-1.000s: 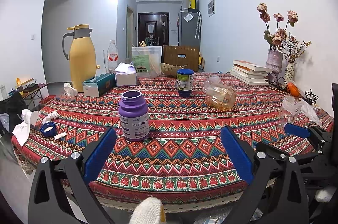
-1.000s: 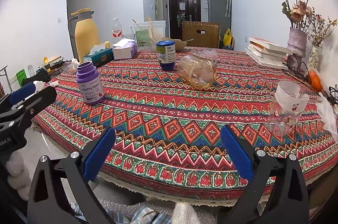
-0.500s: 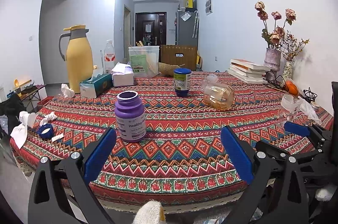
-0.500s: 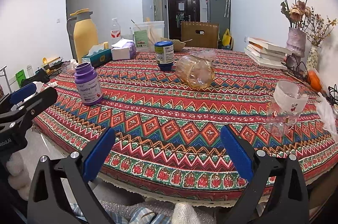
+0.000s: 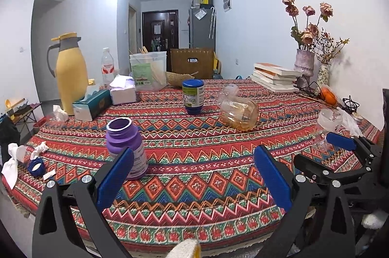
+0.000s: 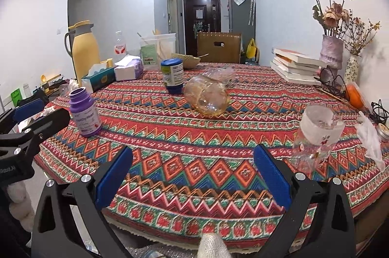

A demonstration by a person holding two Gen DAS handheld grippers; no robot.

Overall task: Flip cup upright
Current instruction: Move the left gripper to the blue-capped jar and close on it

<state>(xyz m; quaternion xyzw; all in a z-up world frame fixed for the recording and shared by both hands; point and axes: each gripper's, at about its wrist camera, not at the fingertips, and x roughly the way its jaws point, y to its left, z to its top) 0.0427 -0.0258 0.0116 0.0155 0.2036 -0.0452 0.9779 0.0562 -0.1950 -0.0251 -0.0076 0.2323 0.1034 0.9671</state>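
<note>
cup [image 6: 206, 95] is seen lying on its side, mid table [image 6: 194, 160] | left gripper [image 5: 194, 175] held wide, empty | right gripper [image 6: 193, 172] held wide, empty | purple bottle [image 5: 126, 148] stood near left gripper

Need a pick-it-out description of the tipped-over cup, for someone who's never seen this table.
On the round table with the red zigzag-patterned cloth, look near the middle, just right of the blue-lidded jar. The clear amber-tinted glass cup lies there on its side, the only vessel not standing.
</note>
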